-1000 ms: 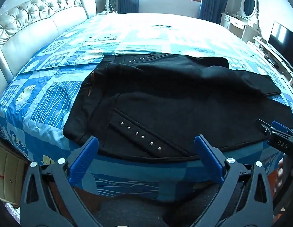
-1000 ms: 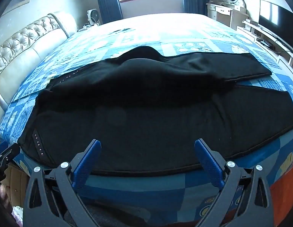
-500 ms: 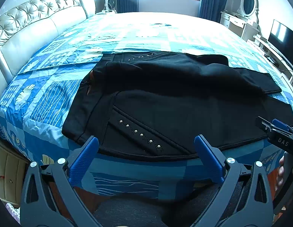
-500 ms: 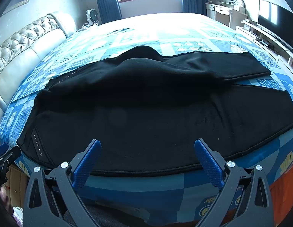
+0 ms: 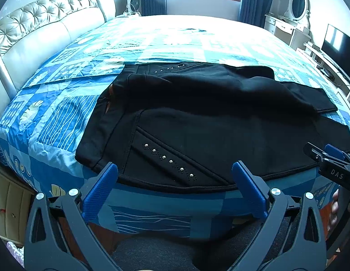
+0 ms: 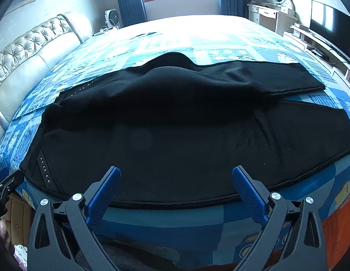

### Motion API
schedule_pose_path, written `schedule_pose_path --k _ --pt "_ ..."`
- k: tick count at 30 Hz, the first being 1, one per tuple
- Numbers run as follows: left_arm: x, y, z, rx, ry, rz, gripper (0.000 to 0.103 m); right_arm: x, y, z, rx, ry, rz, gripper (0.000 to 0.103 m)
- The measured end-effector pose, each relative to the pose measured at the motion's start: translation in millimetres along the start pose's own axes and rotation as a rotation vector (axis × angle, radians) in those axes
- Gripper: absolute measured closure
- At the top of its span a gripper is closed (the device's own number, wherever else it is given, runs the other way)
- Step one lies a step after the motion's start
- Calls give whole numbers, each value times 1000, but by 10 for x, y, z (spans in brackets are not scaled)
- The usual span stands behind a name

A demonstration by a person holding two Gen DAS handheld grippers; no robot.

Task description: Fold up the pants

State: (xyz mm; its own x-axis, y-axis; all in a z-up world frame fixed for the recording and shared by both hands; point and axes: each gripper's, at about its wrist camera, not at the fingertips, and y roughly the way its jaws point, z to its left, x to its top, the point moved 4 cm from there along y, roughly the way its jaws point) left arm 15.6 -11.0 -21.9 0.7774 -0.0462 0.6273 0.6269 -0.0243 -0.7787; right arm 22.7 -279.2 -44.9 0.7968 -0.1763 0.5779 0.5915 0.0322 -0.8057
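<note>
One pair of black pants (image 5: 209, 124) lies spread across the middle of the frame on a blue patterned bedspread (image 5: 62, 117), waistband at left, two legs running right. Two grippers hang at the bed's near edge: the left gripper (image 5: 175, 180) and the right gripper (image 6: 175, 183), each with blue fingers (image 6: 105, 194) wide apart, holding nothing.
</note>
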Motion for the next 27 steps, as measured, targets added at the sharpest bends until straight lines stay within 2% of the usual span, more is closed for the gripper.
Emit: schedule_pose_path --k 27 --pt "-15 2 -2 1 2 3 2 -52 36 54 5 -16 10 5"
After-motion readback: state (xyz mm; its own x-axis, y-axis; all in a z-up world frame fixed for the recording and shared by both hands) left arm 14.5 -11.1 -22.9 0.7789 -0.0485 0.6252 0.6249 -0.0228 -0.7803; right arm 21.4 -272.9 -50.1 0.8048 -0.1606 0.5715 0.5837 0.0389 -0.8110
